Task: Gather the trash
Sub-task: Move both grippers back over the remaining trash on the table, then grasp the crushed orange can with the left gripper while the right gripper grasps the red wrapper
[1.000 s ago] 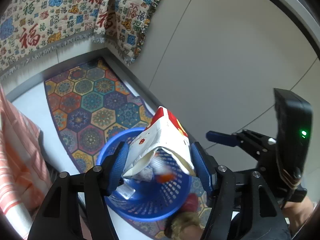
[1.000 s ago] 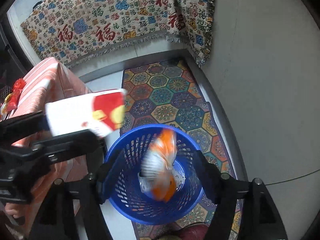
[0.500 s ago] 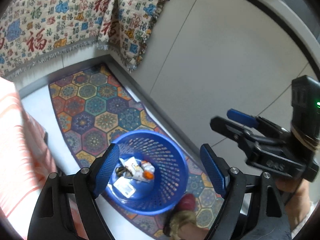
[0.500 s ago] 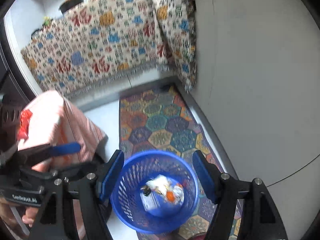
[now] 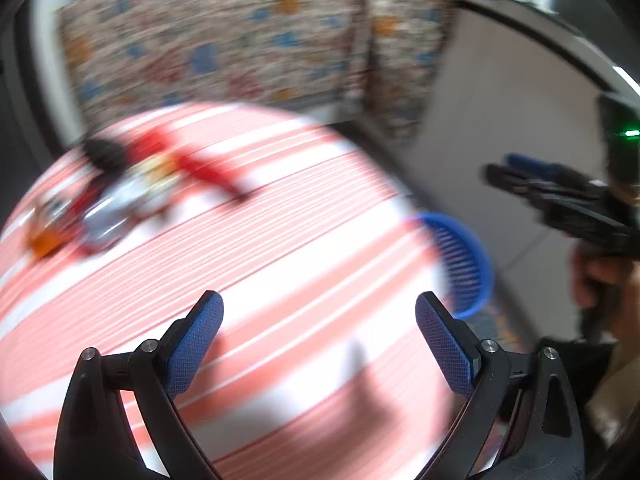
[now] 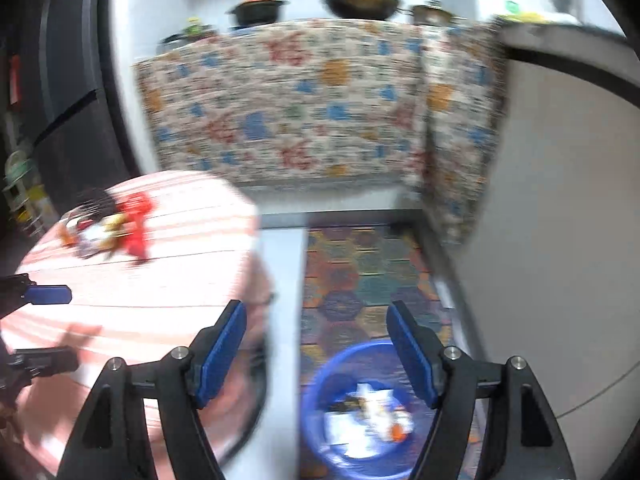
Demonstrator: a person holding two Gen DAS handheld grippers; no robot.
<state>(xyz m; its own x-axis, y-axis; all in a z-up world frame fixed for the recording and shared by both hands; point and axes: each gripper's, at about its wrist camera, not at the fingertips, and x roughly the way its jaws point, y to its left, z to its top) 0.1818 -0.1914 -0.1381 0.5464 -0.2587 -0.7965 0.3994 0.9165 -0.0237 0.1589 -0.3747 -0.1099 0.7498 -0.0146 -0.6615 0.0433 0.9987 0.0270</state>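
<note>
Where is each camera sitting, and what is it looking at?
Left wrist: sits on the left gripper, looking down at the striped tablecloth and trash pile; its open jaws, the right gripper and a hand show.
Right wrist: sits on the right gripper, looking down past the table edge at the blue basket on the rug; its open jaws show.
Both share the tablecloth, trash pile, basket and patterned blanket.

Striped tablecloth (image 5: 280,248), hexagon-patterned rug (image 6: 360,272), patterned hanging cloth (image 6: 288,104), pans (image 6: 362,2).
</note>
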